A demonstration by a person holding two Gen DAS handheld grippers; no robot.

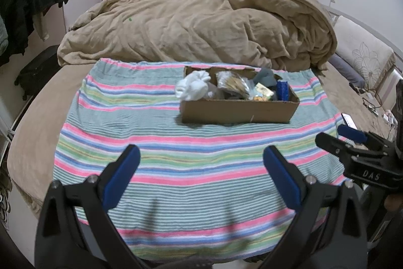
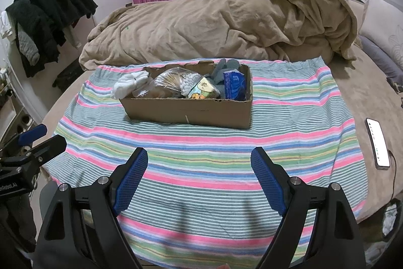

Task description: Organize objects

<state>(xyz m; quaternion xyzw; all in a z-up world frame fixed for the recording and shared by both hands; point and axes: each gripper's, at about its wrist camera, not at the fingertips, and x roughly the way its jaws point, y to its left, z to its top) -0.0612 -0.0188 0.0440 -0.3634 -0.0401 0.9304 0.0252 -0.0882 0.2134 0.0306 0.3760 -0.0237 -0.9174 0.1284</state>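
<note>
Left gripper [image 1: 201, 155] is held low over the near part of the striped towel [image 1: 156, 138], pointed toward the cardboard box [image 1: 236, 112]; jaws spread wide, nothing between the blue pads [image 1: 121, 178]. Right gripper [image 2: 199, 158] is posed the same way — low, level, aimed at the box [image 2: 189, 112], jaws wide apart, nothing gripped. Each gripper is seen at the edge of the other's view: the right one at far right in the left wrist view, the left one at far left in the right wrist view. They are side by side and well apart.

Box sits on the far half of the towel, clear of both grippers. Inside it, from left to right: white socks [image 2: 131, 86] hanging over the left end, a clear plastic bag [image 2: 168, 82], a bag of cotton balls [image 2: 187, 86], a small printed packet [image 2: 202, 92], grey socks [image 2: 221, 69], a blue packet [image 2: 234, 86] standing at the right end.

Writing: "DAS" is read on the right gripper's body in the left wrist view; "nRoboLAI" — cut off at the frame edge — on the left gripper's body in the right wrist view. Print on the packets cannot be read.

A phone [image 2: 377, 143] with lit screen lies on the bed [image 2: 372, 82], right of the towel. A tan blanket [image 2: 226, 24] is heaped behind the box.
</note>
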